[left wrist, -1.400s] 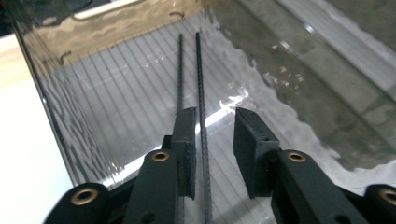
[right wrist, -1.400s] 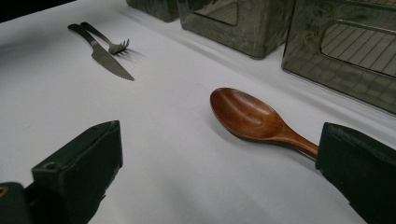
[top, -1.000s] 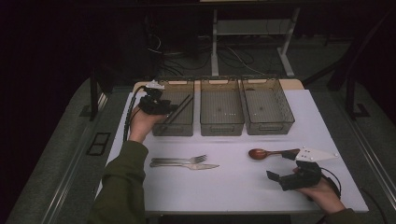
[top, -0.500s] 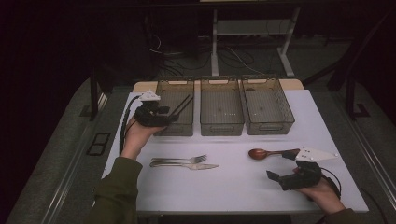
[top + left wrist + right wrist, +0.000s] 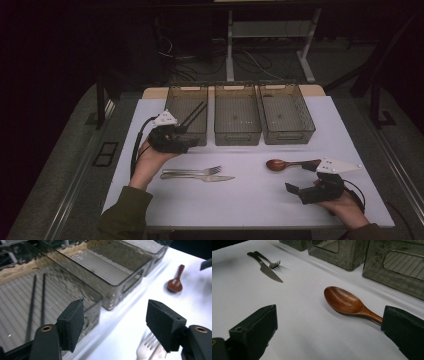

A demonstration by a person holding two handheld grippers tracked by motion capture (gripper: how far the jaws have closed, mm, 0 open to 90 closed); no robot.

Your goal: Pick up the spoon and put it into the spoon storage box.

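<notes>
My left gripper (image 5: 186,141) hovers just in front of the left bin (image 5: 176,95). Its jaws have just been opening, and nothing is between them (image 5: 118,323). Two dark chopsticks (image 5: 193,114) lie inside that bin (image 5: 75,285), and they are also in the left gripper view (image 5: 37,302). A metal fork and knife (image 5: 196,173) lie side by side on the white table top. Near the right front edge my right gripper (image 5: 303,178) stands open and low over the table (image 5: 329,325). A wooden spoon (image 5: 347,302) lies just ahead of it, its handle beside the right jaw.
Three dark clear bins stand in a row at the back: left, middle (image 5: 237,131) and right (image 5: 288,134). The spoon (image 5: 279,164) lies right of the fork (image 5: 270,263). Dark floor with cables and desk legs lies beyond the white table top (image 5: 250,205).
My left gripper has drawn back from over the left bin toward the near side, with its jaws wider. The chopsticks stay in the bin. The right gripper has not moved.
</notes>
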